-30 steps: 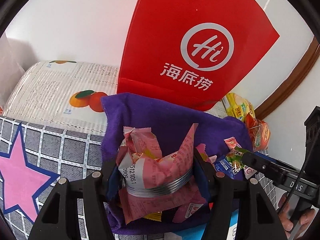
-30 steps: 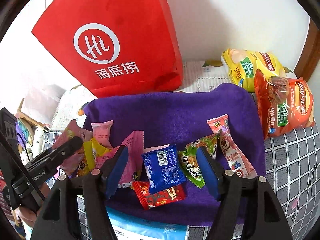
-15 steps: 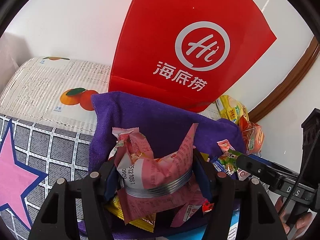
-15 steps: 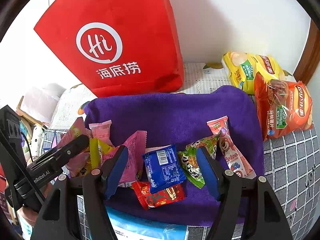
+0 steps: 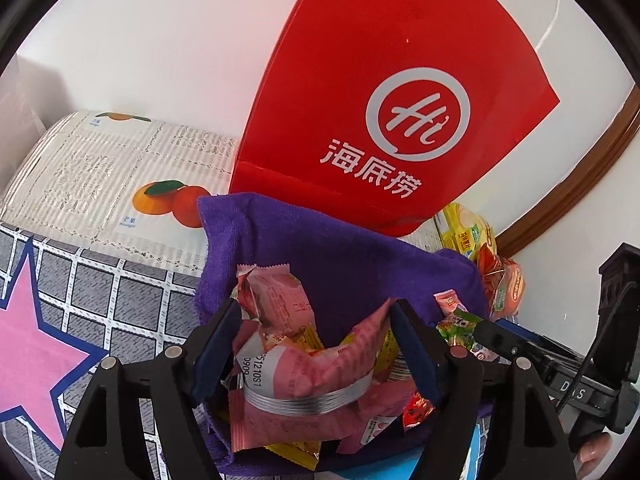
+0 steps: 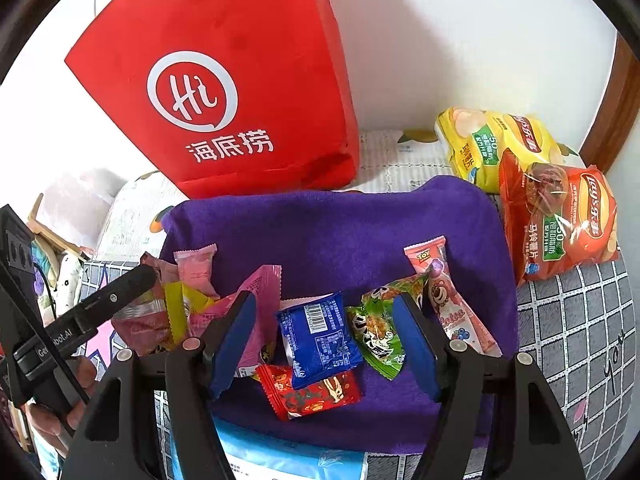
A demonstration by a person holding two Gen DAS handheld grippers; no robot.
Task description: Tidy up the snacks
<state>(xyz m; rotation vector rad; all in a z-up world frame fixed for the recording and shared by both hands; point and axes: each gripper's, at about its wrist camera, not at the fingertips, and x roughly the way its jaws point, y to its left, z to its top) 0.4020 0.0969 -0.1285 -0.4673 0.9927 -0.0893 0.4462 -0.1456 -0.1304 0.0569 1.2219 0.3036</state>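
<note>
Crumpled pink snack packets (image 5: 296,372) lie on the left end of the purple cloth (image 5: 340,248), between the fingers of my left gripper (image 5: 313,306). Its jaws are opening and the pads no longer squeeze the bundle. In the right wrist view my right gripper (image 6: 325,300) hangs open above a blue packet (image 6: 316,336), a green packet (image 6: 376,328) and a red packet (image 6: 312,394) on the cloth (image 6: 340,224). A pink bar wrapper (image 6: 452,304) lies to the right of its fingers. The red paper bag (image 6: 224,92) stands behind the cloth.
Yellow (image 6: 492,144) and orange (image 6: 560,220) chip bags lie at the back right beside a wooden frame. A light blue pack (image 6: 288,460) sits under the cloth's front edge. A white wall is close behind. A hand (image 6: 52,420) holds the left gripper's handle.
The left gripper's jaws have widened and the pink packets between them have spread out and slackened. The right gripper has stayed still and open.
</note>
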